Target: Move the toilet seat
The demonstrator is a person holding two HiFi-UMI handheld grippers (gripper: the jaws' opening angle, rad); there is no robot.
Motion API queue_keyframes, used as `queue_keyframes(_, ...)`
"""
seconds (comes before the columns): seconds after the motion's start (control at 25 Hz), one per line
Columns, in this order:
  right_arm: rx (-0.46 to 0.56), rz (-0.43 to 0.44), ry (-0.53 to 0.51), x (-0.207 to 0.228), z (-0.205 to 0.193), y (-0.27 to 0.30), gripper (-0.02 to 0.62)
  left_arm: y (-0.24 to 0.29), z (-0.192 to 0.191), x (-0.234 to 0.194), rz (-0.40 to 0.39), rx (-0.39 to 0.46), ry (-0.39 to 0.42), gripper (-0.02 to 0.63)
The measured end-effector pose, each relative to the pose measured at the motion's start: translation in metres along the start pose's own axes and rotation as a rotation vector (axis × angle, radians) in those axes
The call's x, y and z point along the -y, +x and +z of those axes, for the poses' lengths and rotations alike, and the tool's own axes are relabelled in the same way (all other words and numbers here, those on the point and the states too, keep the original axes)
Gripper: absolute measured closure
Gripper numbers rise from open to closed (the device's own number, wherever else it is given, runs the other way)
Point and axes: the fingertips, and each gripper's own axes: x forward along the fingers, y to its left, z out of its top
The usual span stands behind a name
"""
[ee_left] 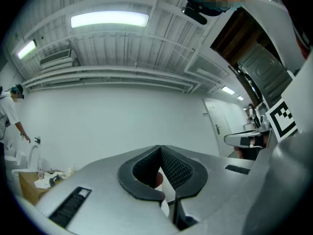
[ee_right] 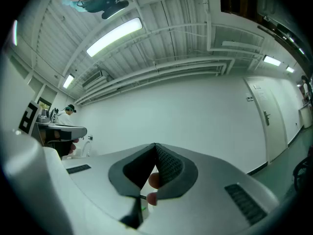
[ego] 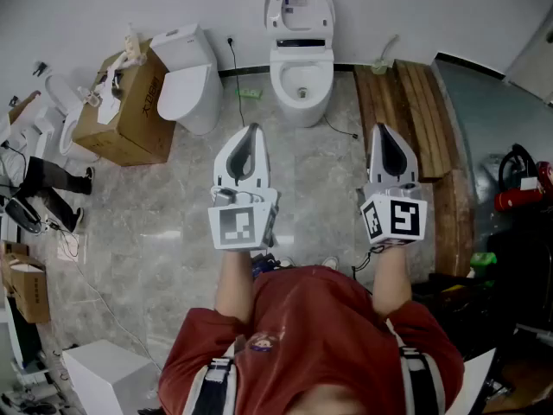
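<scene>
holding both tongs out ahead of us, side by side and apart, we face a white ceramic toilet [ego: 301, 92] that stands against the far white wall [ego: 104, 7]. the left gripper [ego: 251, 130] has its two dark ribbed jaws pressed together at the tip, pinching nothing. the right gripper [ego: 386, 131] is the same, jaws closed on each other and empty. both gripper views show the pads meeting in a point, with only the bare wall beyond them.

the white oval toilet seat [ego: 299, 9] is up. it stands raised from the hinge at the back of the bowl and leans towards the wall. its long axis runs from the hinge to its rounded free end, which is at the top of the head view, and its inner face is turned to us. we cannot tell the seat ring apart from the lid behind it. the open bowl below has its long axis running from the wall towards us, with its front end pointing at us. it lies ahead of the gap between the two grippers and well apart from both.

left of it stands a second white toilet with its lid down [ego: 186, 80], just beside a brown cardboard box [ego: 130, 115]. brown wooden planks [ego: 415, 115] lie to the right on the grey marbled tile floor [ego: 173, 206].
</scene>
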Motion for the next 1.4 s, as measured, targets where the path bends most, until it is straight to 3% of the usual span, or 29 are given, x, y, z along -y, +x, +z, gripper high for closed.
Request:
queue_keyframes(0.56, -0.012, -0.011, 0.029, 0.036, -0.012, -0.018, 0.588, 0.005, -0.004, 0.041, -0.006, -0.027, 0.021, 0.597)
queue_keyframes(0.88, -0.058, -0.009, 0.020, 0.074, -0.036, -0.040, 0.588, 0.017, -0.029, 0.089, -0.012, -0.117, -0.008, 0.597)
queue_keyframes(1.12, -0.079, -0.009, 0.080, 0.091, -0.052, -0.042, 0.588, 0.022, -0.042, 0.102, -0.012, -0.144, 0.002, 0.597)
queue_keyframes(1.4, -0.084, -0.008, 0.098, 0.098, -0.058, -0.022, 0.588, 0.040, -0.045, 0.095, -0.009, -0.113, -0.066, 0.597)
